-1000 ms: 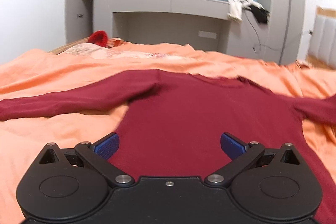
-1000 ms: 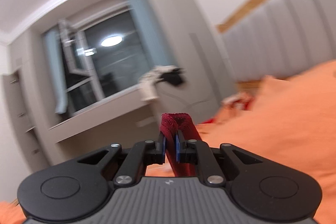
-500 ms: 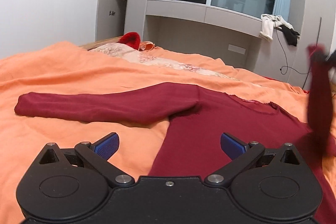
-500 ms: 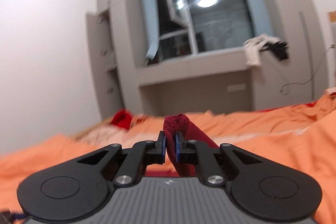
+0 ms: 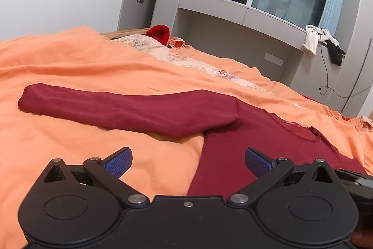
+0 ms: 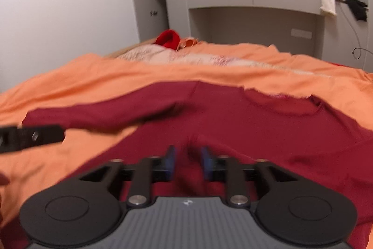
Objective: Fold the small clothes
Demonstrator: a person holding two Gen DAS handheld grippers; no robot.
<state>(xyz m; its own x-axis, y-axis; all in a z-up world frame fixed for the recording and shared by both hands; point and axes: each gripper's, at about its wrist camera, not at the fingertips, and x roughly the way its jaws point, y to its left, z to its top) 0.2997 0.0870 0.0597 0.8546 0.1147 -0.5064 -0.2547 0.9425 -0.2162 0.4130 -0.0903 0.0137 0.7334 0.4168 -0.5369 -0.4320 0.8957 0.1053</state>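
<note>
A dark red long-sleeved top point(image 5: 244, 144) lies flat on the orange bed cover point(image 5: 93, 67). Its left sleeve point(image 5: 121, 106) stretches out to the left. My left gripper point(image 5: 187, 161) is open and empty, low over the top's left side edge. In the right wrist view the top point(image 6: 233, 113) fills the middle. My right gripper point(image 6: 187, 162) hovers low over the top's body with its jaws parted a little and red cloth lying between them. The view is blurred. The left gripper's edge point(image 6: 30, 138) shows at the left.
A bright red item point(image 5: 159, 33) and a pale patterned cloth point(image 5: 163, 50) lie at the far side of the bed. Grey cabinets and a window shelf point(image 5: 233, 8) stand behind, with clothes point(image 5: 321, 41) and a cable hanging at the right.
My right gripper brought the right sleeve over onto the top's body, came down low and parted its jaws. My left gripper shifted left toward the left sleeve and stayed open.
</note>
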